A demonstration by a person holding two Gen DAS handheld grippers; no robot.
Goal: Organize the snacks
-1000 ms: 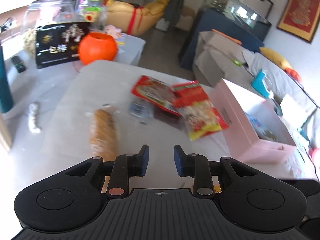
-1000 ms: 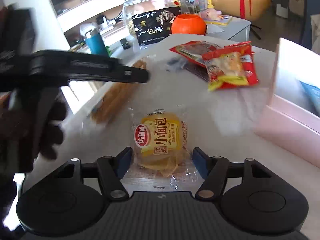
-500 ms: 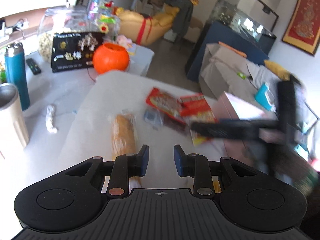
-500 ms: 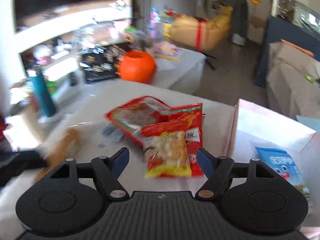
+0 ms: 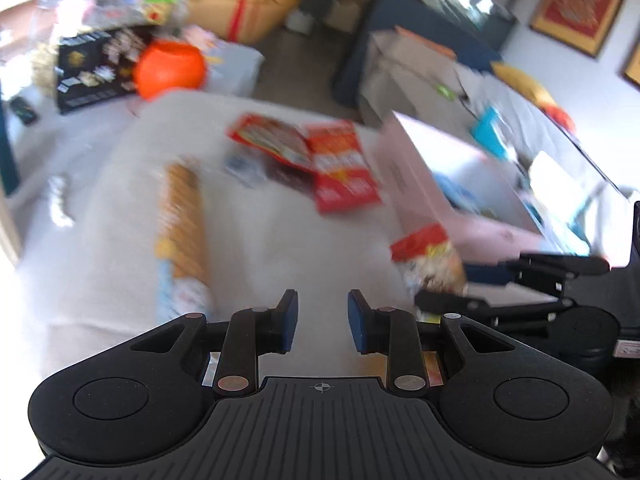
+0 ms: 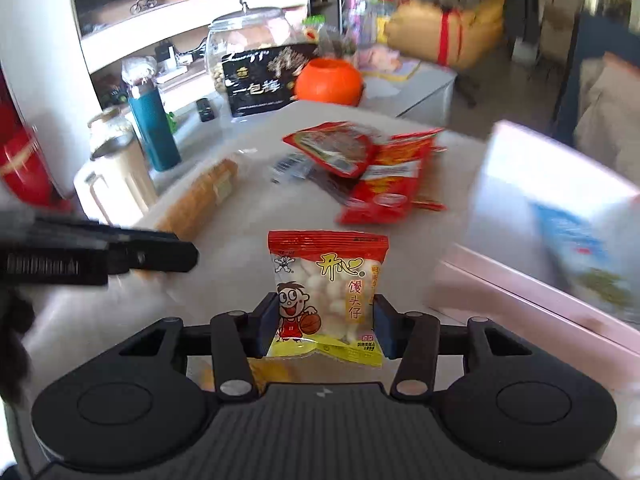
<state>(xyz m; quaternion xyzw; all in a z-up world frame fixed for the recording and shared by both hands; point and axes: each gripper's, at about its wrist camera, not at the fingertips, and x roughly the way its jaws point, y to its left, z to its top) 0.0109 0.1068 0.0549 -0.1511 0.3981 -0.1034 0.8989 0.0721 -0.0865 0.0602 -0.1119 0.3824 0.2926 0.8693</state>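
The right tool (image 6: 325, 326) is closing on a small red-and-yellow snack packet (image 6: 328, 292), and the packet stands upright between the blue pads, which meet its two side edges — by the look of it the grip is already made. The packet's long axis runs up and away from the tool, top seal farthest out. It appears lifted off the white surface (image 6: 240, 280) rather than lying on it.

What the coming move turns on is where the pink box (image 6: 520, 280) lies from that packet: to the right of the right tool and close by, its near wall running slantwise and its open inside already holding a blue packet (image 6: 576, 240). The right hand is plainly the nearer one, so a short carry rightward and over the wall should do it — the packet's lower edge will likely need to clear the rim.

The left tool (image 5: 322, 322) has its pads a narrow gap apart with nothing between them; it points at bare surface. From its view the held packet (image 5: 430, 258) hangs off to the right, just in front of the box wall (image 5: 420, 196).

Left on the surface, well apart from the box, are a long biscuit sleeve (image 5: 182, 220) and a heap of red packets (image 5: 320, 160).
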